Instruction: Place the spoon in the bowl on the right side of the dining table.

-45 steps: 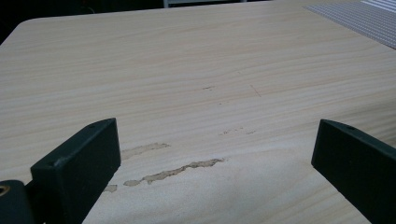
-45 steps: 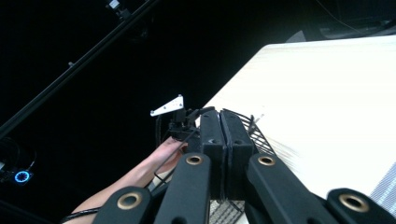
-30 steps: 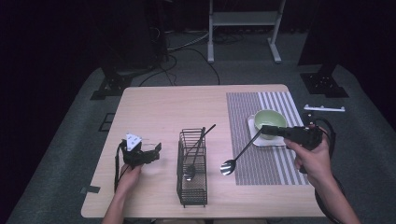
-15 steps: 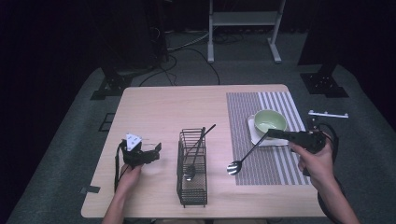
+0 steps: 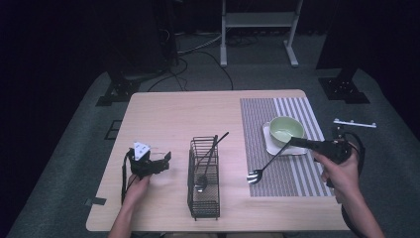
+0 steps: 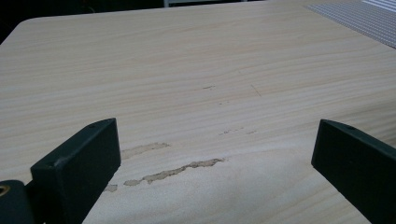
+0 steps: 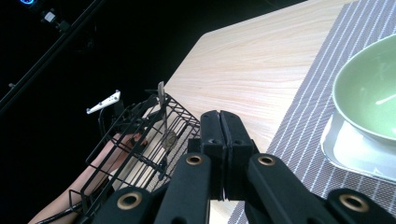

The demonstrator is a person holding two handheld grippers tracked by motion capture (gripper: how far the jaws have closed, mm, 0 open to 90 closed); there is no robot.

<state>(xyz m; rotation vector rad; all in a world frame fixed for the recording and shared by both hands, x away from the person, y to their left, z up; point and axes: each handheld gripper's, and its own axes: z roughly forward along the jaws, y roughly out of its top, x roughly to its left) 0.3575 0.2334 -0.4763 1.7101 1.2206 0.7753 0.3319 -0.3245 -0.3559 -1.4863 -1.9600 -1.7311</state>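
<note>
My right gripper [image 5: 294, 142] is shut on the black handle of a fork [image 5: 261, 168] at the right of the table. The fork slants down to the left, its silver head low over the striped placemat [image 5: 257, 119]. In the right gripper view the two jaws [image 7: 220, 116] are pressed together. A black wire basket [image 5: 204, 181] stands at the table's middle with a black-handled spoon [image 5: 210, 154] leaning in it. My left gripper [image 5: 165, 160] rests on the wood at the left, open, with bare table [image 6: 210, 84] between its jaws [image 6: 217, 133].
A green bowl [image 5: 286, 128] sits on a white square plate [image 5: 270, 147] on the placemat, just beyond the right gripper. The right gripper view has the bowl [image 7: 369, 88], the basket [image 7: 140, 140] and the person's left hand [image 7: 119, 144] behind it. Dark floor and stands surround the table.
The right gripper has carried the fork to the right and lower, so its head is farther from the basket and nearer the placemat. The left gripper has stayed put.
</note>
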